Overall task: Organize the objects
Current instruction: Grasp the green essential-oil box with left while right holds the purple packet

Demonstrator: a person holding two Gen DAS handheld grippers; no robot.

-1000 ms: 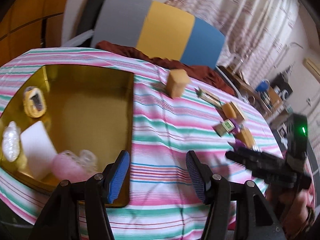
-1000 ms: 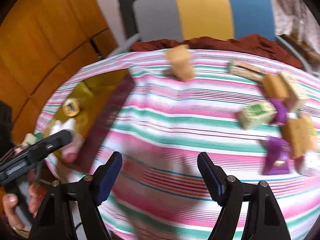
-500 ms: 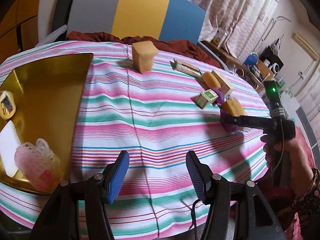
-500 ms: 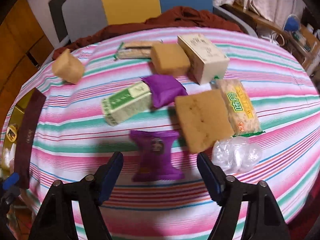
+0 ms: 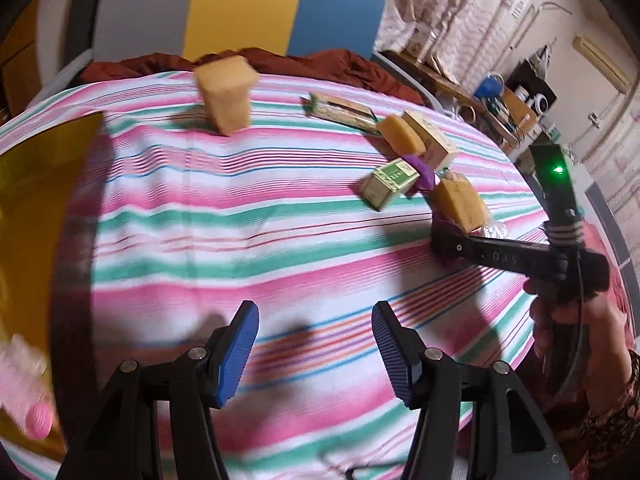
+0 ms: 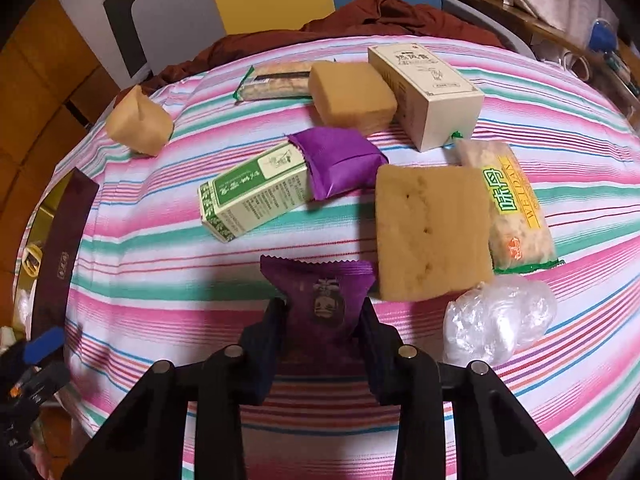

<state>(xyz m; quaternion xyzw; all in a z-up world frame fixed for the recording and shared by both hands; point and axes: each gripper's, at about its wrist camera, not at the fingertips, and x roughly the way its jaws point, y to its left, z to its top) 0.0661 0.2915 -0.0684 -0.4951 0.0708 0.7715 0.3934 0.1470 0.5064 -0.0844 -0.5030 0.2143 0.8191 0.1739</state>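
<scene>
My right gripper (image 6: pixel 322 320) has its fingers on both sides of a dark purple snack packet (image 6: pixel 320 292) lying on the striped tablecloth; the jaws touch its sides. Behind it lie a green and white box (image 6: pixel 252 192), a purple pouch (image 6: pixel 336 160), a flat tan sponge (image 6: pixel 428 232), a yellow-green cracker pack (image 6: pixel 512 216), a cream box (image 6: pixel 424 88) and a clear plastic bundle (image 6: pixel 496 316). My left gripper (image 5: pixel 314 344) is open and empty above the cloth. The right gripper also shows in the left wrist view (image 5: pixel 452 240). The gold tray (image 5: pixel 36 200) is at the left.
A tan wrapped block (image 5: pixel 226 92) stands at the back of the table, with a long wrapped bar (image 5: pixel 340 110) to its right. Pink rollers (image 5: pixel 24 392) lie in the tray. A chair with a brown cloth (image 6: pixel 380 12) stands behind the table.
My right gripper moved forward and closed in around the purple packet. My left gripper swung right, so the tray slid toward the left edge of its view.
</scene>
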